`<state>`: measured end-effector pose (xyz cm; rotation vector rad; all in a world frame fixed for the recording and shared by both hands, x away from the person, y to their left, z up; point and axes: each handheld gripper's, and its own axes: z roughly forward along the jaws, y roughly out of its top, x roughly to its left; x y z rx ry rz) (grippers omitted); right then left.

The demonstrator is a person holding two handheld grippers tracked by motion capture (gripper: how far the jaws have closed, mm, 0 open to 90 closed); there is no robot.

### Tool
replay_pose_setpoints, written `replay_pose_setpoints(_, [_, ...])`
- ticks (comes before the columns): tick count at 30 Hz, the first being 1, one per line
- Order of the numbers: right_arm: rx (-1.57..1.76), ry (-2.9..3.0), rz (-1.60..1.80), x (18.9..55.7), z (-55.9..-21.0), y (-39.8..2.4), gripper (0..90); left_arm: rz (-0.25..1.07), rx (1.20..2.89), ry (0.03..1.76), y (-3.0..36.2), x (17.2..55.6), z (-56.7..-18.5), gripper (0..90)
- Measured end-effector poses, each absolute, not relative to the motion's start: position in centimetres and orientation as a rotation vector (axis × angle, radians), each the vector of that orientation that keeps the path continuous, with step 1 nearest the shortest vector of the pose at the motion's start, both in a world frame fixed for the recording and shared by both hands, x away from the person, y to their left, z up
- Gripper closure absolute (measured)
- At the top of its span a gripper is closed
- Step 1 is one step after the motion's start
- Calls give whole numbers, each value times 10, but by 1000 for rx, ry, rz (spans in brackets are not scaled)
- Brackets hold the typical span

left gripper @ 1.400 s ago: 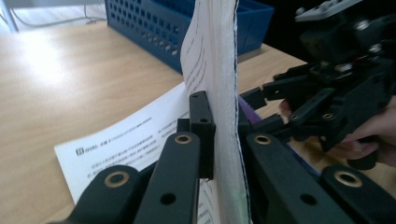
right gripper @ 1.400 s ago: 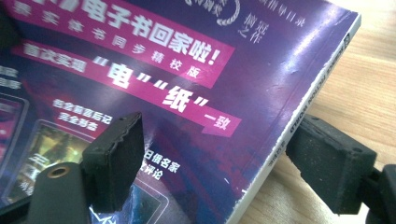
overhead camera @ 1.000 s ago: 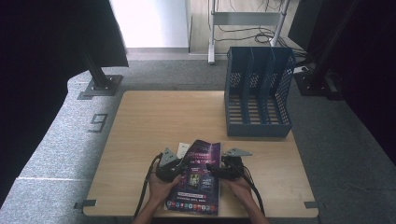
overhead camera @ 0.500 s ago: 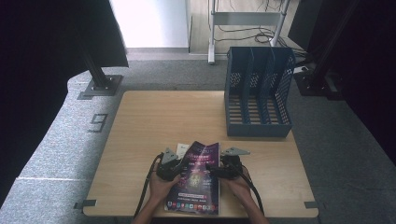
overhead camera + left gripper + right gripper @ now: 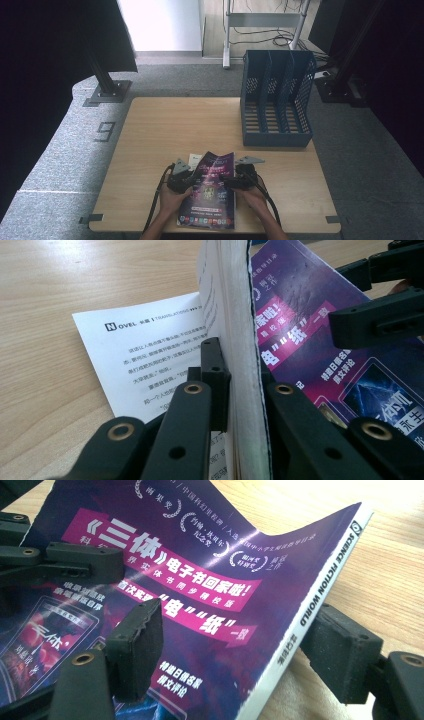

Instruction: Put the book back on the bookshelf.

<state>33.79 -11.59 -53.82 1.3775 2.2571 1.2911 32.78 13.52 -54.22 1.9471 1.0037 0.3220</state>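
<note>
A magazine [image 5: 212, 192] with a purple cover lies near the table's front edge, its left side lifted off the wood. My left gripper [image 5: 240, 385] is shut on that raised left edge, clamping the cover and pages [image 5: 235, 300] between its pads. My right gripper [image 5: 240, 650] stands open astride the spine side: one pad hovers over the cover [image 5: 200, 555], the other sits outside the spine, with gaps on both sides. In the high view the left gripper [image 5: 186, 181] and right gripper [image 5: 231, 181] flank the magazine, a hand behind each.
A white printed sheet [image 5: 150, 350] lies flat under the magazine's left side. A blue slotted file rack [image 5: 276, 100] stands at the back right of the wooden table [image 5: 175, 125]. Grey carpet surrounds the table.
</note>
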Motion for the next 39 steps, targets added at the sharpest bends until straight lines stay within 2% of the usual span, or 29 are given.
replay_pose_setpoints(26, [1368, 2316, 1243, 363, -546, -105, 302, 286, 1939, 1017, 138, 331, -543, 842])
replay_pose_setpoints(39, [1377, 2315, 1264, 363, -548, -108, 367, 287, 1926, 1017, 138, 330, -543, 844])
